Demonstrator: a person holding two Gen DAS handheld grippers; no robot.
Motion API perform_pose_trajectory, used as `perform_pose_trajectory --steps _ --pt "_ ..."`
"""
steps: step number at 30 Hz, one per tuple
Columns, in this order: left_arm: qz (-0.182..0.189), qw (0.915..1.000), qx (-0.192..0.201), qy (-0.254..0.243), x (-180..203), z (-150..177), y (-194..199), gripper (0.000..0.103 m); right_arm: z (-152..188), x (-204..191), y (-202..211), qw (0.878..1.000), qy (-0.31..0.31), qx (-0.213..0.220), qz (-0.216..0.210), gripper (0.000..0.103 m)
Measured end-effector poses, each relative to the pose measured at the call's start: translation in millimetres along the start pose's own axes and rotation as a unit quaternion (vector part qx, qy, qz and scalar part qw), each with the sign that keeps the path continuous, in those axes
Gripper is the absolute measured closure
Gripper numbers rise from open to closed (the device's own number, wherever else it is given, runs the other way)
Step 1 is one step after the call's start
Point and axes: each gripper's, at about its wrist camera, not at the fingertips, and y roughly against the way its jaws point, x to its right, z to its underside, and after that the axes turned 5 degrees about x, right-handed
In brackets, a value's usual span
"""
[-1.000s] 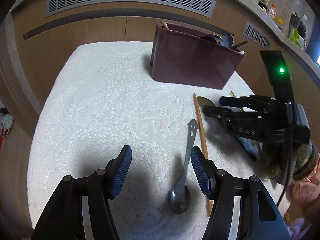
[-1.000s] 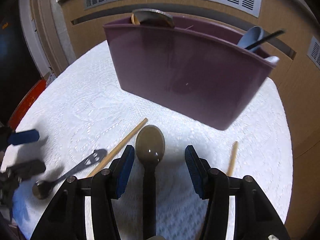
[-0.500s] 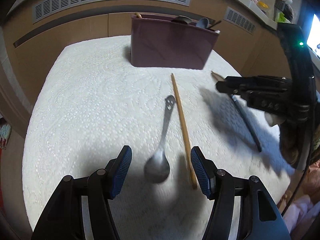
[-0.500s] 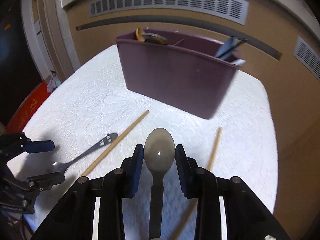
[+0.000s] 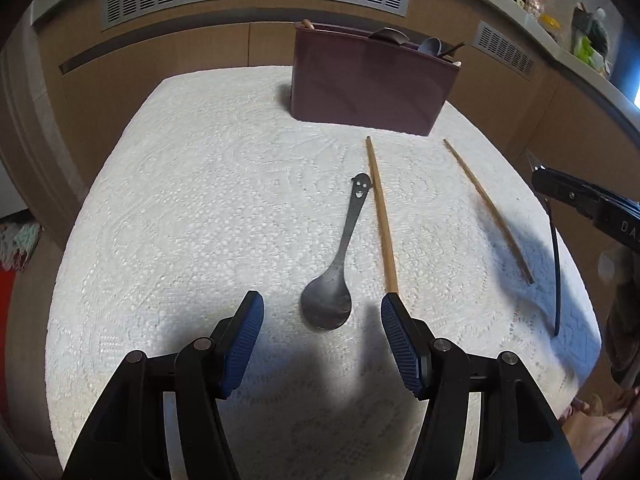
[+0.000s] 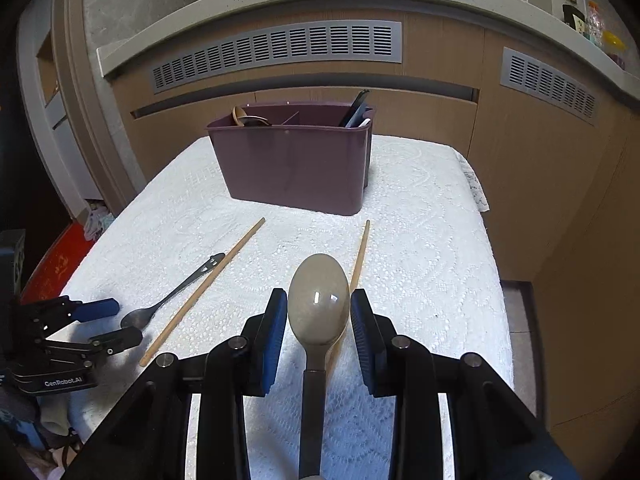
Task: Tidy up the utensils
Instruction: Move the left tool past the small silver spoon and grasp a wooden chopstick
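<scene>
Your right gripper (image 6: 319, 312) holds the grey spoon (image 6: 318, 306), lower centre. Carry it to the purple caddy (image 6: 294, 162), upper centre. Left gripper (image 5: 322, 322) hangs wide over the metal spoon (image 5: 332, 284) on the bench (image 5: 180, 200).

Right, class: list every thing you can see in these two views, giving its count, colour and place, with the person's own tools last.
Utensil caddy: one, purple, at the far end of the table, with a few utensils standing in it.
Tablecloth: one, white lace, covering the table.
Metal spoon: one, dark grey with a smiley-face handle end, lying on the cloth in front of the left tongs.
Chopsticks: two, wooden, lying apart on the cloth, one beside the metal spoon.
Large spoon: one, beige bowl with dark handle, lifted off the cloth.
Left tongs: black with blue pads, open.
Right tongs: black with blue pads, shut on the large spoon.
</scene>
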Motion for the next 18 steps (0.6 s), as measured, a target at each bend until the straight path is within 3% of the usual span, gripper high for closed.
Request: perform_pose_trajectory --steps 18 --pt "-0.025 0.9996 0.001 -0.01 -0.3 -4.1 -10.4 0.046 4.8 -0.8 -1.5 1.0 -0.002 -0.002 0.004 0.073"
